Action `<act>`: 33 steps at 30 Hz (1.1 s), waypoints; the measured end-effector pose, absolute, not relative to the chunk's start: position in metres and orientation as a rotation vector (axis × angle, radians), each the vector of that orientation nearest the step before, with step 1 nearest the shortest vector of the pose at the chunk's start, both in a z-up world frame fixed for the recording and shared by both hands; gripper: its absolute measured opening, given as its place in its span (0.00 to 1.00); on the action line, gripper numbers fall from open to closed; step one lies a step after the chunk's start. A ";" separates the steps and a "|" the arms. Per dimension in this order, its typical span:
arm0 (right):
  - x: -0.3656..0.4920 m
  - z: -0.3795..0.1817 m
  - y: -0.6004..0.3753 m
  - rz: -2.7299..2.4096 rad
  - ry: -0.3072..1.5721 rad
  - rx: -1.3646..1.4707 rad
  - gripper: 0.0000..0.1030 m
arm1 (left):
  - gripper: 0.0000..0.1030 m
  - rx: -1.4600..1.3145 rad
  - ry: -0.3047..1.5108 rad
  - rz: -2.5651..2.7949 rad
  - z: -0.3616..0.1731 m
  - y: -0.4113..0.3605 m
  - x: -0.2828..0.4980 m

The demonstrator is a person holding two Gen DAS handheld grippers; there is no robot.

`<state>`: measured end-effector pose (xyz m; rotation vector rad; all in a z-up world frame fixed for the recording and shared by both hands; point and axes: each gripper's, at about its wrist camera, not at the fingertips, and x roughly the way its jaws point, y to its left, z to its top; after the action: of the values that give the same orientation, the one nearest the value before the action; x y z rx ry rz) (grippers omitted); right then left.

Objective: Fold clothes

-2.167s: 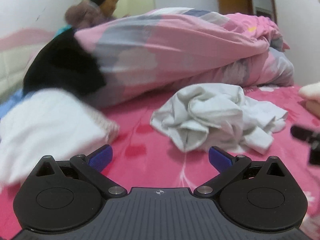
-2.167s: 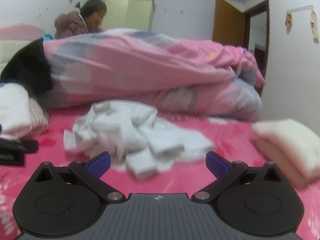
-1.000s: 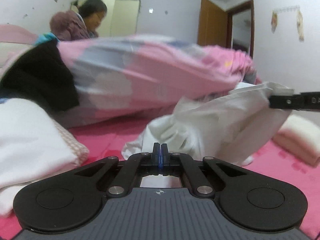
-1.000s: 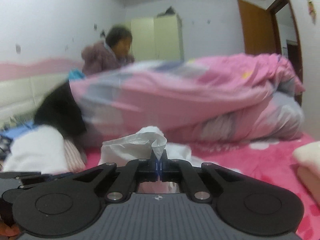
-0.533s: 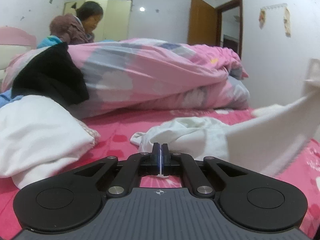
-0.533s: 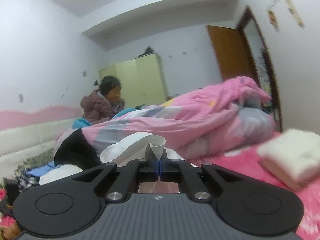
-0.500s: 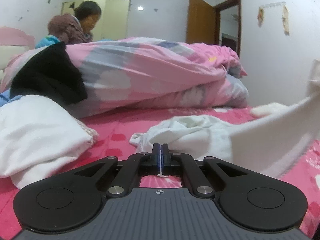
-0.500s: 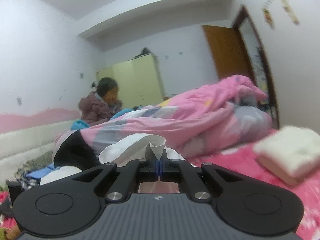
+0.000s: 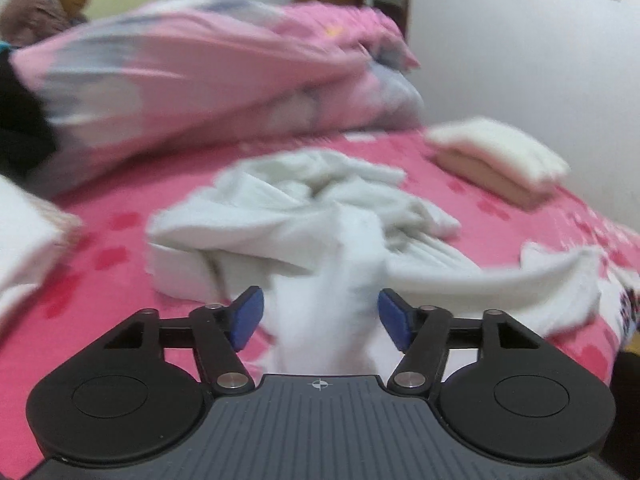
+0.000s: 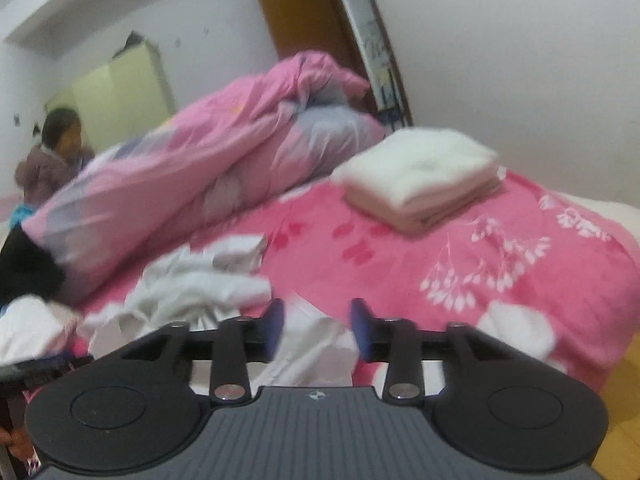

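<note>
A crumpled white garment [image 9: 304,208] lies on the pink bedsheet [image 9: 120,264], in the middle of the left wrist view. My left gripper [image 9: 320,316] is open, and a strip of the white cloth runs loosely between its blue pads toward the camera. In the right wrist view the same white garment [image 10: 200,284] lies low at the left. My right gripper [image 10: 318,328] is open, with a loose corner of the cloth lying between and under its fingers. Both views are blurred by motion.
A folded white and beige stack [image 10: 420,176] rests on the bed at the right, also the stack [image 9: 500,164]. A bunched pink quilt [image 10: 200,160] lines the far side. A person [image 10: 52,152] sits behind it. A white pile [image 9: 20,240] and dark cloth [image 9: 20,128] lie left.
Both grippers were shut on the white garment and holding it stretched in the air; now both have opened and the garment has dropped onto the bed. Both cameras have tilted downward.
</note>
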<state>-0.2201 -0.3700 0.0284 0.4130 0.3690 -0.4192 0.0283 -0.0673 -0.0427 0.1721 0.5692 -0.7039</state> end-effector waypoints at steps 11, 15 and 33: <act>-0.156 -0.012 -0.334 -0.194 0.440 0.359 0.44 | 0.01 0.080 0.633 -0.524 -0.048 -0.063 0.048; -0.132 -0.023 -0.319 -0.121 0.478 0.248 0.41 | 0.00 0.043 0.582 -0.511 -0.017 -0.028 0.027; -0.105 -0.057 -0.297 -0.012 0.704 0.089 0.01 | 0.00 -0.095 0.738 -0.400 -0.010 0.104 -0.034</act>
<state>-0.1045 -0.2974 -0.0573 0.0890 0.7043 -0.0119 -0.0343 0.1037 -0.0102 -0.0952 0.7382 -0.3995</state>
